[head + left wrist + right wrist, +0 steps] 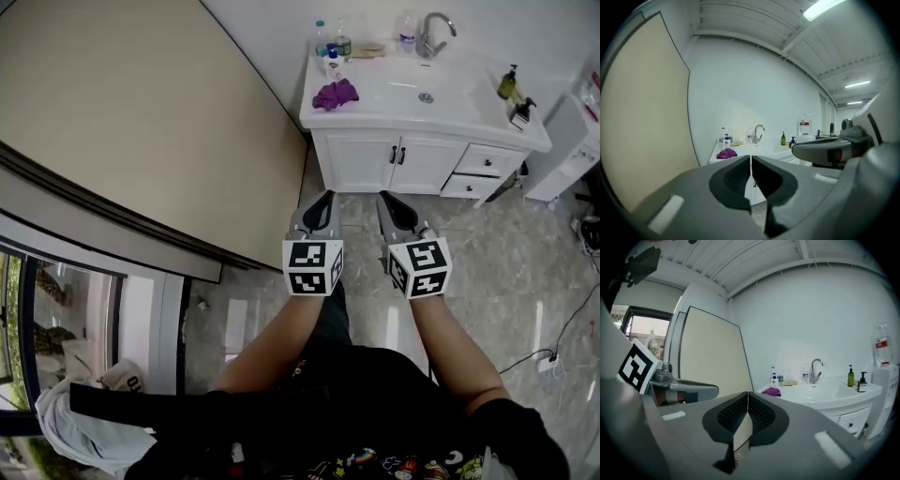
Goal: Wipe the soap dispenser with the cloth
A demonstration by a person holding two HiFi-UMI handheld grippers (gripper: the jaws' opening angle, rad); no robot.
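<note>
Standing well apart from the far worktop (370,105), left gripper (325,199) and right gripper (386,201) are pressed together, empty; purple cloth (335,94) lies crumpled at its left end, probably soft and light, best pinched at a raised fold; green soap dispenser (508,84) at the right looks tippy; its pump is too small to make out.

washroom (sink vanity (412,161), faucet (433,34))

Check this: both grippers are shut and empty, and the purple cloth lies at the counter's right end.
Wrong end: the head view shows the cloth at the counter's left end. The left gripper and right gripper are indeed shut and empty.
</note>
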